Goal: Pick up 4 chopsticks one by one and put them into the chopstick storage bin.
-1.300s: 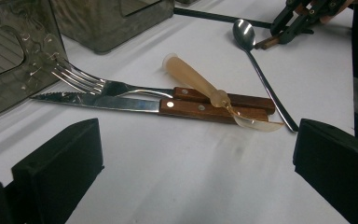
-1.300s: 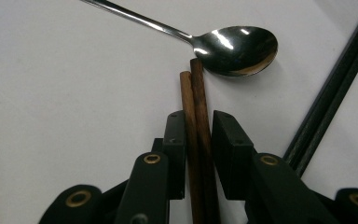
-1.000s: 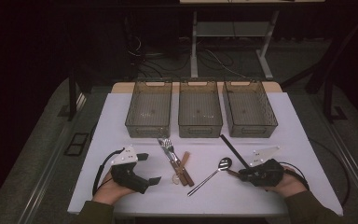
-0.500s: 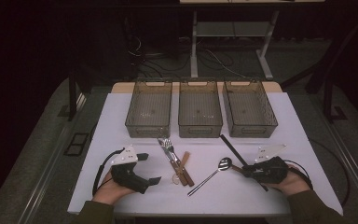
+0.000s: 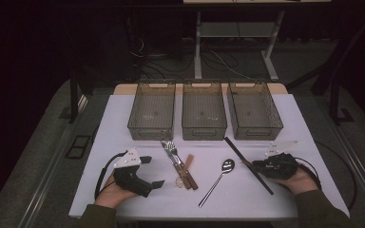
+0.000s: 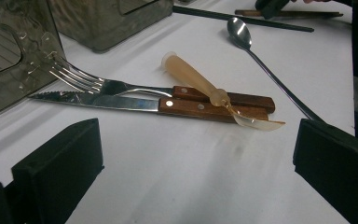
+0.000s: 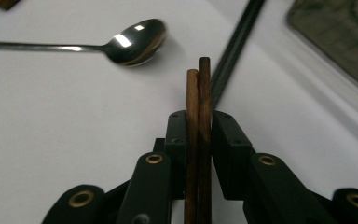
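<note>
Right gripper (image 7: pixel 198 123) is clamped on a pair of brown wooden chopsticks (image 7: pixel 198 93), held side by side between its pads just above the white table (image 5: pixel 294 114), near the person's right edge. Left gripper (image 5: pixel 154 172) rests low with its jaws spread wide and nothing between them, pointing at the cutlery pile.

Three clear bins (image 5: pixel 204 111) stand in a row at the far side. A black chopstick pair (image 5: pixel 248 165) lies diagonally just beside the held sticks. Between the hands lie a long metal spoon (image 5: pixel 218 178), then a fork (image 6: pixel 91 84) and steak knife (image 6: pixel 102 100) with wooden handles, and a small translucent plastic spoon (image 6: pixel 205 88) across them.

Risk, as I judge it: the two sticks are pinched near one end, so they could scissor apart or slip during a lift, and a low sweep could knock the black pair or spoon.
</note>
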Demonstrator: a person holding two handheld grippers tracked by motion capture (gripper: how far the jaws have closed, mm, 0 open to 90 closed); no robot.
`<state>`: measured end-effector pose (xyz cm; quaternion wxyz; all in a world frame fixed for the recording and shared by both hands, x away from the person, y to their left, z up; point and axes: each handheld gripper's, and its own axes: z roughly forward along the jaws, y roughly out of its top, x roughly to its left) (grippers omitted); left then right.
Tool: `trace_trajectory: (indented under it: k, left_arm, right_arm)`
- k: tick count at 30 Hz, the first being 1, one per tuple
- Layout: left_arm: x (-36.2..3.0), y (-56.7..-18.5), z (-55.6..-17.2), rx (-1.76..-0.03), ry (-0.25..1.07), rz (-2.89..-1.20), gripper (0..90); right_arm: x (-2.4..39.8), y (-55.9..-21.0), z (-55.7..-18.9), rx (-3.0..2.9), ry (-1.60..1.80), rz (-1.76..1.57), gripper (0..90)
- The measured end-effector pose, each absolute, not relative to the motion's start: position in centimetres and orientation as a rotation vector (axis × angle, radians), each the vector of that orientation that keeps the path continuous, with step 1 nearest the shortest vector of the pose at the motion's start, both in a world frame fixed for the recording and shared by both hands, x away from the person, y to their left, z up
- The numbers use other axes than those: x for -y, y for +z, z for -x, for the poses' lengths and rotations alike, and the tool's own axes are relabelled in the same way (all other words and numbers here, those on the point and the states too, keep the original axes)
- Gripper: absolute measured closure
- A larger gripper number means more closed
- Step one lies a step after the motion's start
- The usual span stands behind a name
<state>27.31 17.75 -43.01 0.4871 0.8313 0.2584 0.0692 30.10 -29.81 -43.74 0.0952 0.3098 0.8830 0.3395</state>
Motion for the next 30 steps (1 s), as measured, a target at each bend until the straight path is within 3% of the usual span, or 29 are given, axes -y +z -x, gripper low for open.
trace_trajectory:
  k: [18,20,30]
  left_arm:
    - [-17.7,-43.0,-27.3,-0.625,0.164,-2.030,0.5]
    - [-17.7,-43.1,-27.3,-0.626,0.163,-2.029,0.5]
    - [-17.7,-43.0,-27.3,-0.624,0.161,-2.029,0.5]
  right_arm:
    - [30.6,-44.7,-33.1,-2.517,0.951,-1.076,75.6]
    - [30.6,-44.7,-33.0,-2.504,0.955,-1.083,65.4]
    - [31.4,-43.5,-31.9,-2.464,1.040,-1.106,62.0]
